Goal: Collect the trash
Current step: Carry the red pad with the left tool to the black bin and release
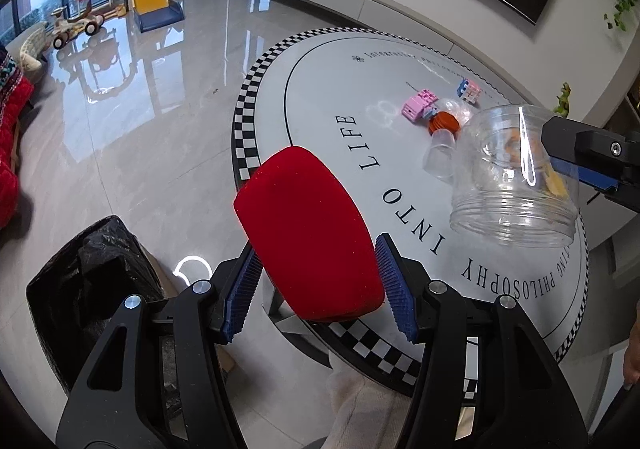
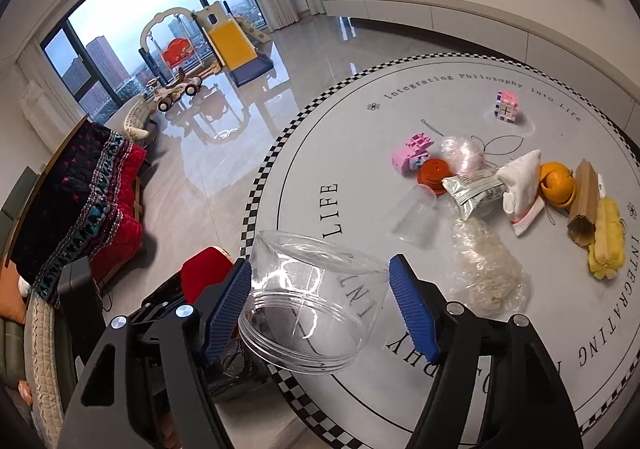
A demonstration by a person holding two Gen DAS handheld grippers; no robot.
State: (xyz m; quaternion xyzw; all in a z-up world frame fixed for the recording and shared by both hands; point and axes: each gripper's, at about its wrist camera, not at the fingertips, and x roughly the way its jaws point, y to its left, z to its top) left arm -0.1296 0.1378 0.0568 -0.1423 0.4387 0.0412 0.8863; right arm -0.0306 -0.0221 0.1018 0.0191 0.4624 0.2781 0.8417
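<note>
We hold one piece of trash in each gripper, both lifted off the round white tabletop (image 2: 440,97) with its black-and-white chequered rim. Our left gripper (image 1: 320,281) is clamped on a red velvety oval box (image 1: 308,233), its blue ribbed pads pressing the box's two sides near the tabletop's near edge. We judge it is carried this way to swing it over the black-lined trash bin (image 1: 88,289) that stands on the floor just left of that edge; what lies inside the bin we cannot make out in the dark liner.

Our right gripper (image 2: 320,301) grips a clear wide-mouthed plastic jar (image 2: 312,305) by its wall, tilted with the threaded mouth pointing down and toward us. The jar looks empty; the orange shapes seen through it from the left wrist view seem to be things lying behind it.

Still on the tabletop, gathered toward its far right side, are a clear plastic cup (image 2: 414,219) on its side, an orange lid (image 2: 434,175), a silver foil wrapper (image 2: 476,189), crumpled clear film (image 2: 488,273), a white cloth pouch (image 2: 520,185), orange peel (image 2: 558,183), a brown cardboard tube (image 2: 582,205) and a yellow sponge-like piece (image 2: 608,245). Pink toy blocks (image 2: 412,155) sit among them, probably not trash.
</note>
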